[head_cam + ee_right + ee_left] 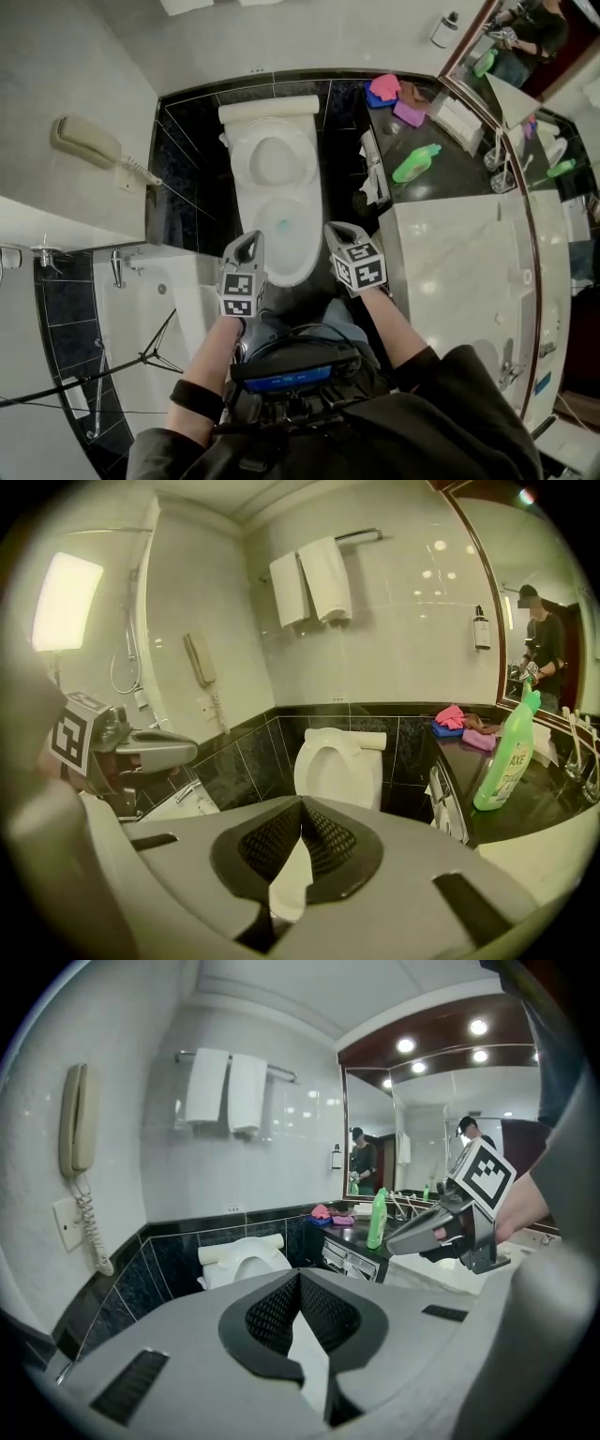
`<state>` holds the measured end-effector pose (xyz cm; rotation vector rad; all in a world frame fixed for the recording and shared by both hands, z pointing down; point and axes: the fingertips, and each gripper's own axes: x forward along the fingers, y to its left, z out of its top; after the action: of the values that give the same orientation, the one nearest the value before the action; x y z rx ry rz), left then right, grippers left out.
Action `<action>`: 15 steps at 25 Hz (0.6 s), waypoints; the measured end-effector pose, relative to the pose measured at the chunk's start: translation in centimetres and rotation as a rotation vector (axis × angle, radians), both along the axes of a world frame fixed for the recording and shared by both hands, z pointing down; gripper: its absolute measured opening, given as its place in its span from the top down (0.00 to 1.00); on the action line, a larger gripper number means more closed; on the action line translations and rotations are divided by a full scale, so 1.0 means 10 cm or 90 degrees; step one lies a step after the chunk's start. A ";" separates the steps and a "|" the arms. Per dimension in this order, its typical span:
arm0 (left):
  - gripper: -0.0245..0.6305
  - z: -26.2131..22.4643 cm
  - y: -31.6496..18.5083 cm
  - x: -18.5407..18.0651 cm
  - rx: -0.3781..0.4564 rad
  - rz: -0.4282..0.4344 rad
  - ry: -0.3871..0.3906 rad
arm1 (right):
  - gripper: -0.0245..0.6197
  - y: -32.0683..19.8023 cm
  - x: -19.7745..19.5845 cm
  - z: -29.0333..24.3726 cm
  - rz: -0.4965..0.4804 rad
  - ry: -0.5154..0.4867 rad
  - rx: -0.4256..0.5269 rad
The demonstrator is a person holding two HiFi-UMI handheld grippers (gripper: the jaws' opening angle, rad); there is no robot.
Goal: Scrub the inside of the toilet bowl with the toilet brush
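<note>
**Inspector:** State the condition of both tools.

**Technician:** Left gripper (249, 240): jaws clenched, pad tips meeting, nothing gripped between them. Right gripper (335, 231): identical condition, jaws pressed together and holding nothing. The two units sit side by side with a gap between them. Both point forward toward the toilet.

**Inspector:** Locate the work item.

**Technician:** The toilet bowl (284, 230) lies ahead of and below both sets of tips. In the head view its near rim falls between the two grippers. The bowl holds water with a faint blue-green tint. The lid (272, 159) stands raised on the far side of the bowl, and the cistern top (269, 110) is farther ahead again. Each gripper view shows the toilet well apart from the jaws, with no contact.

**Inspector:** List the surrounding fixtures.

**Technician:**
- Right of the right gripper: a dark counter (459, 155) carries a green bottle (416, 163). Pink and purple cloths (394, 98) lie farther ahead on the same surface.
- Left of the left gripper: a wall telephone (86, 141) with a coiled cord.
- Ahead of and above both grippers: two white towels (228, 1087) hang on a rail over the toilet.
</note>
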<state>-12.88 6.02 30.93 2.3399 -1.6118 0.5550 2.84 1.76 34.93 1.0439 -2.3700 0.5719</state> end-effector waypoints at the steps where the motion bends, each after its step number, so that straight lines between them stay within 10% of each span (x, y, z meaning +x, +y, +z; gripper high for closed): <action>1: 0.96 -0.01 0.03 -0.04 0.001 -0.004 -0.001 | 0.95 0.04 -0.02 -0.02 0.001 -0.005 0.001; 15: 0.96 -0.10 0.40 -0.39 0.017 -0.071 0.026 | 0.96 0.33 -0.20 -0.31 -0.023 -0.009 0.040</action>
<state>-16.80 10.06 29.92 2.2473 -1.7289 0.4611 0.83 5.11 31.84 1.0253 -2.4285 0.4963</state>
